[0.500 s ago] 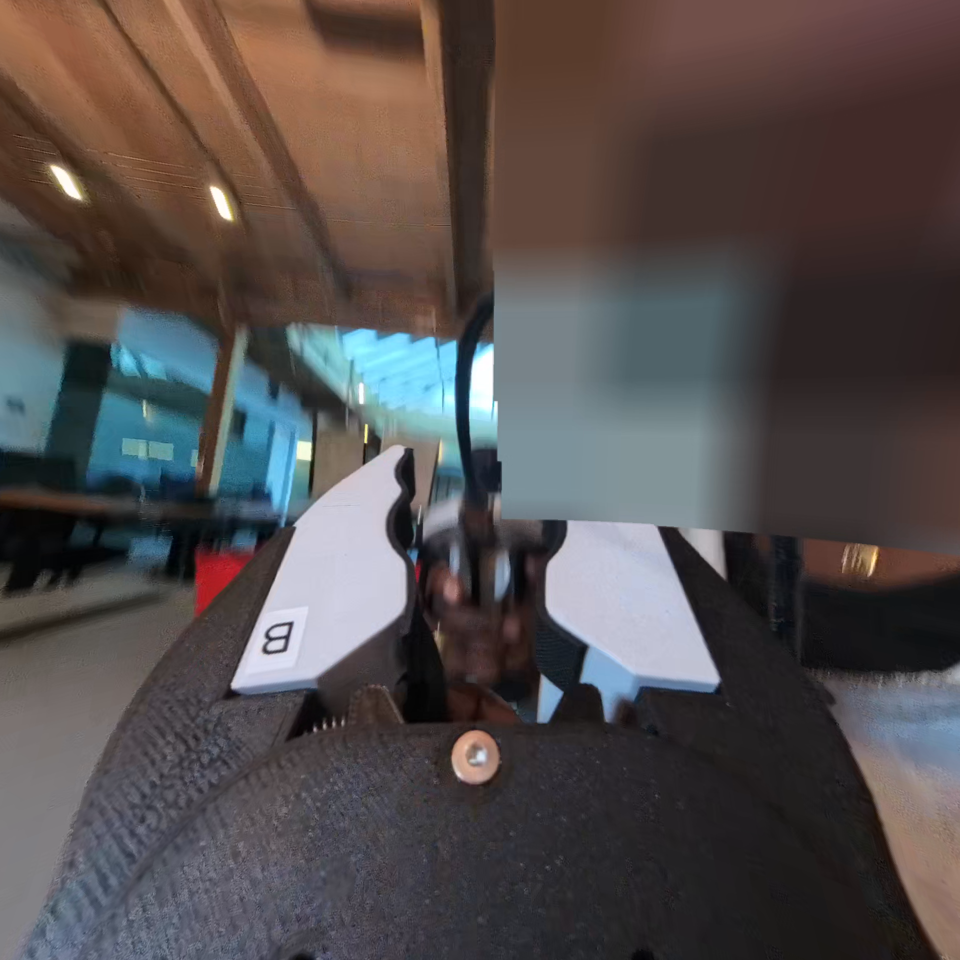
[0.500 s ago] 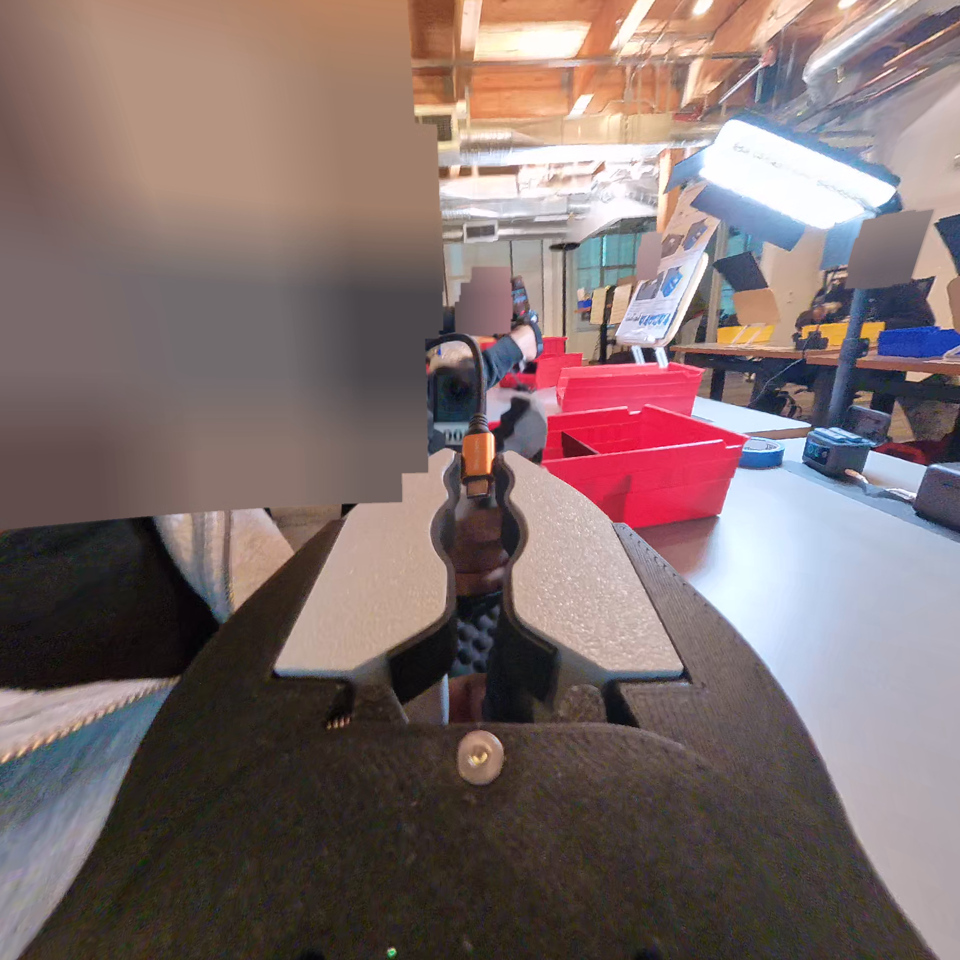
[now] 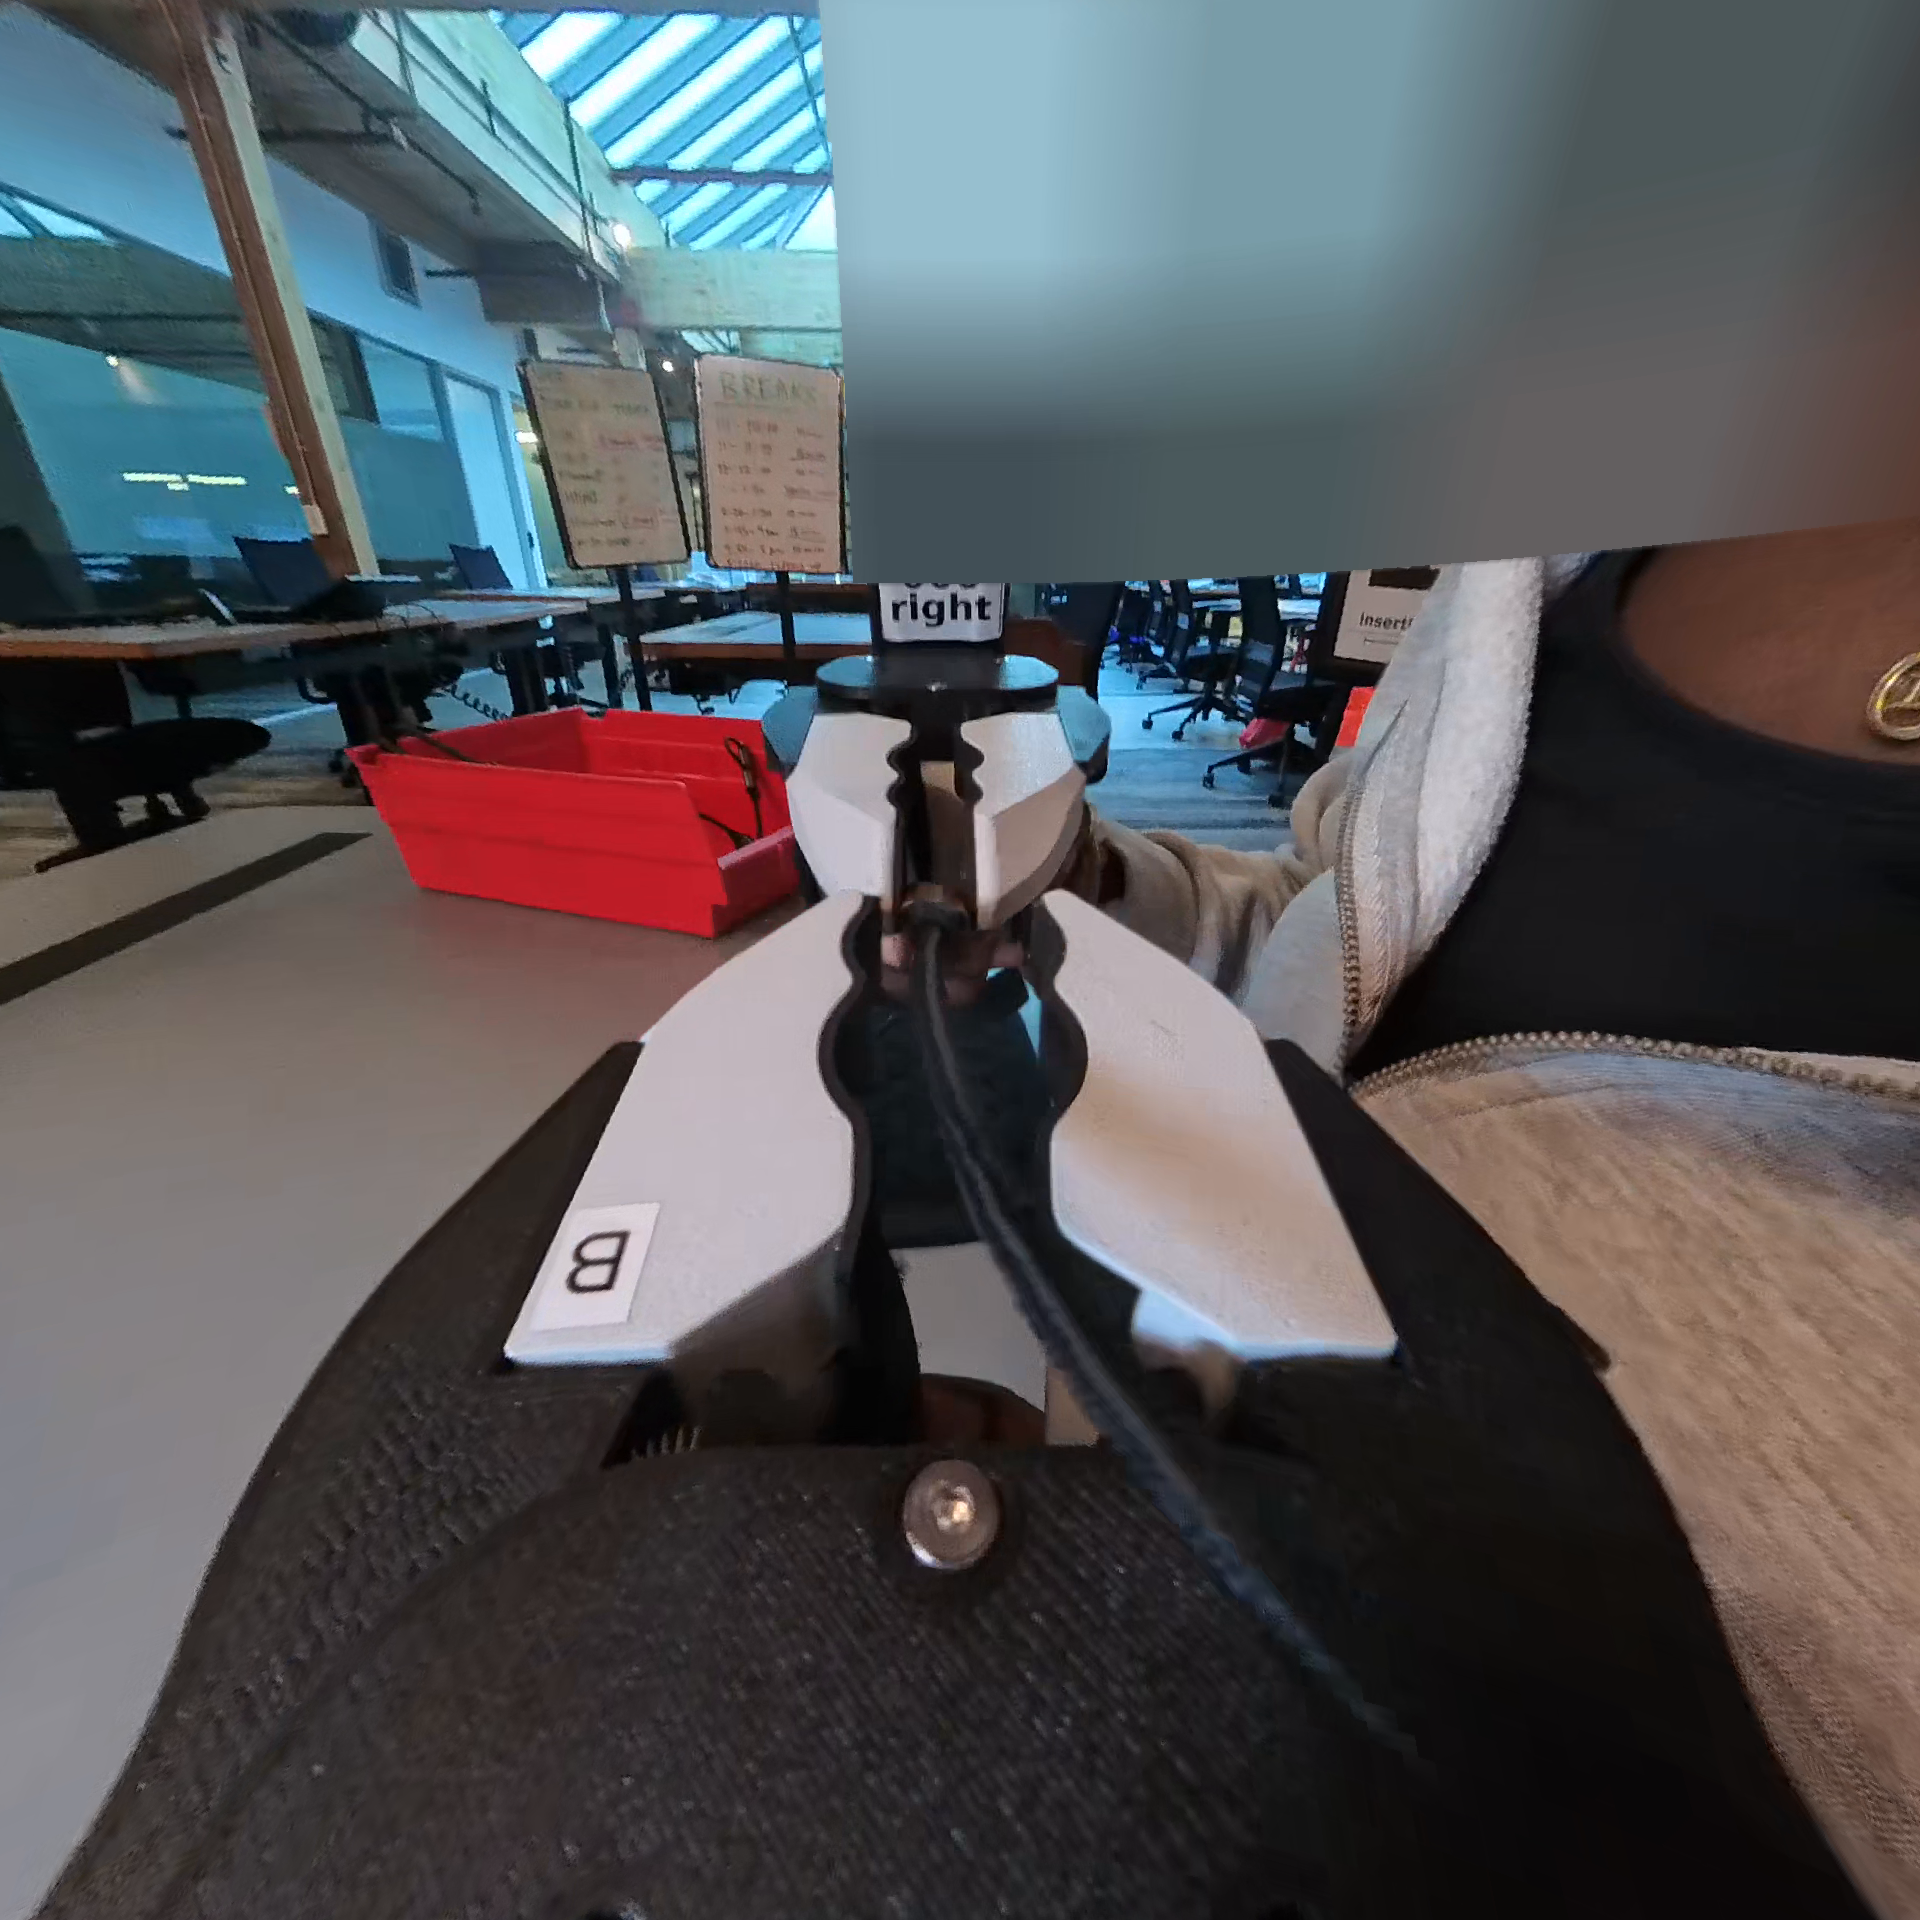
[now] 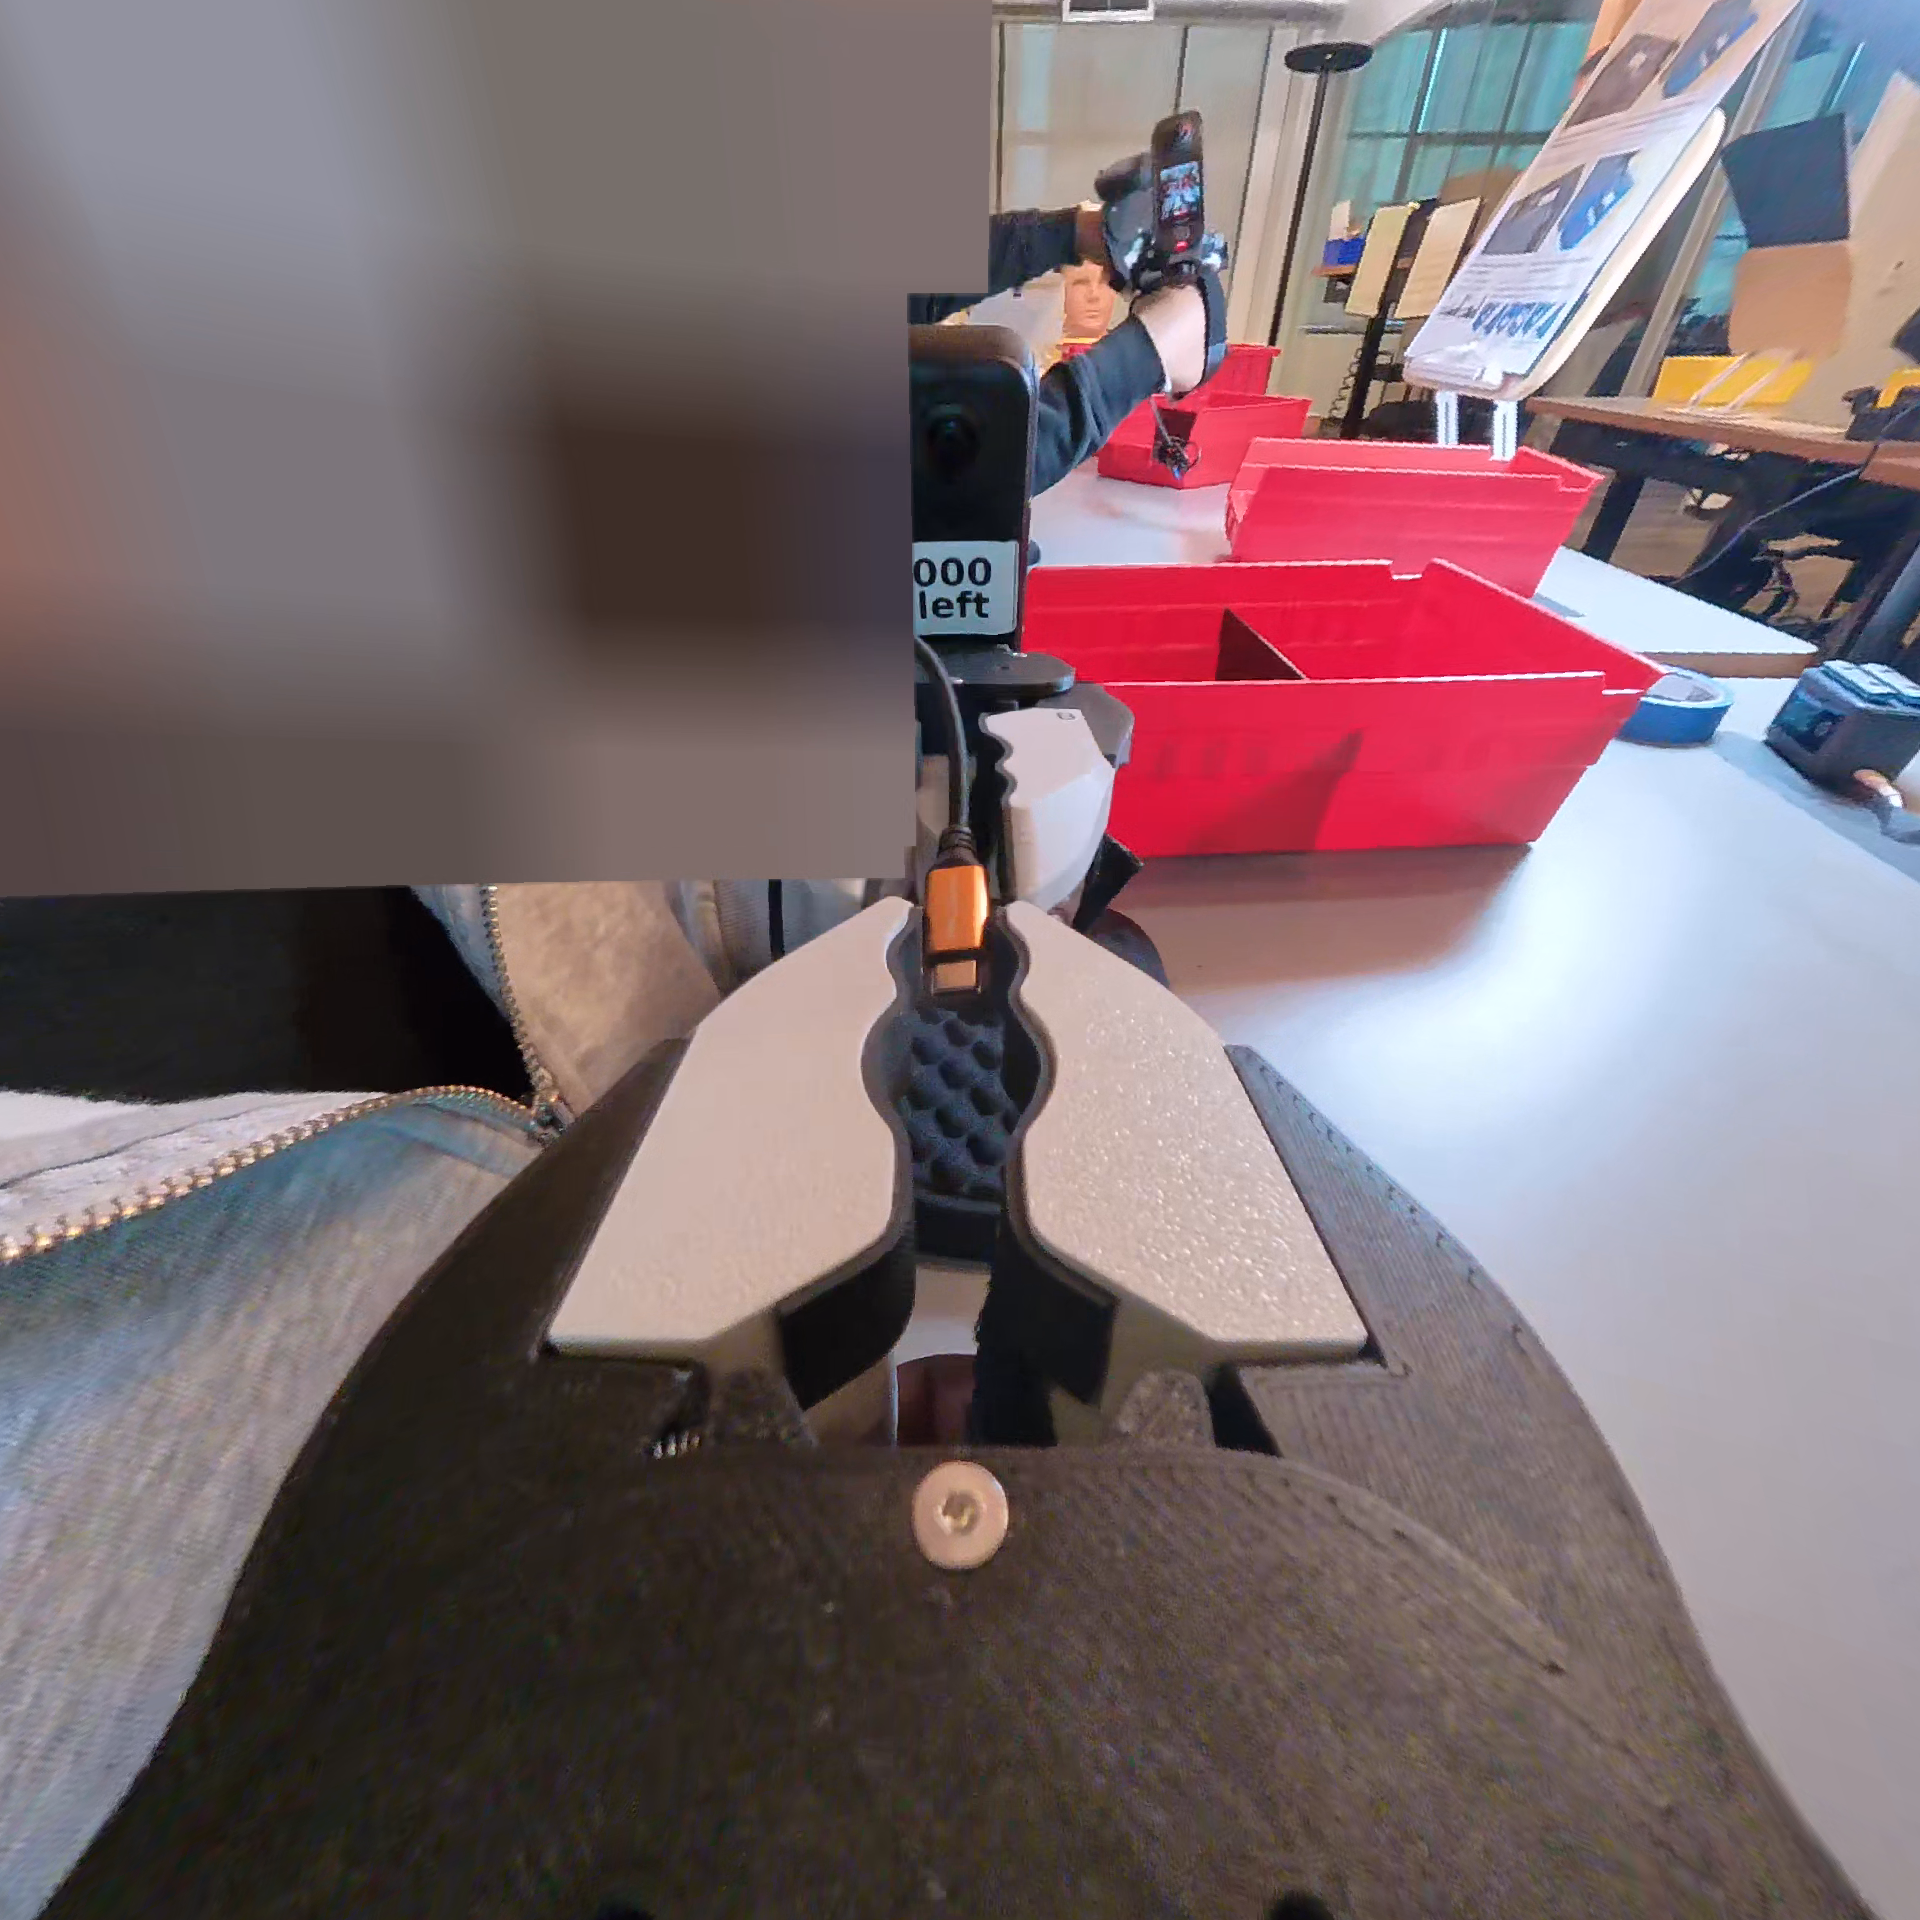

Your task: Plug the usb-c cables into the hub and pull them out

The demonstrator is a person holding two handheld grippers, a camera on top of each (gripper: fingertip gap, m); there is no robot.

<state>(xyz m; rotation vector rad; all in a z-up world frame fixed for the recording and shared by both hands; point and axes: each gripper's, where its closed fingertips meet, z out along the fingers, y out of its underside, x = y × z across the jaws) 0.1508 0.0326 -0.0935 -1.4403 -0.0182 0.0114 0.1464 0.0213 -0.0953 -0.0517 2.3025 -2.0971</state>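
My right gripper (image 4: 956, 920) is shut on an orange USB-C plug (image 4: 954, 914), its metal tip pointing back toward the camera. The plug's black cable (image 4: 951, 748) rises from it toward my left gripper (image 4: 1039, 800), which faces it closely. In the left wrist view, my left gripper (image 3: 951, 925) is open, and the black cable (image 3: 966, 1122) runs loose between its fingers and back over its body. The right gripper (image 3: 935, 821) is tip to tip with it. No hub is in view.
A grey table (image 4: 1558, 1039) lies below, with a red divided bin (image 4: 1351, 748), more red bins behind, a blue tape roll (image 4: 1678, 707) and a black device (image 4: 1849, 722). Another red bin (image 3: 582, 821) sits on the left. The person's grey zip jacket (image 3: 1558, 1195) is close by. Both grippers' tips are close together, under 4 cm apart.
The left wrist view has swung down from the ceiling to level. The left fingers stand closer together and the cable now lies between them. The right gripper still grips the plug.
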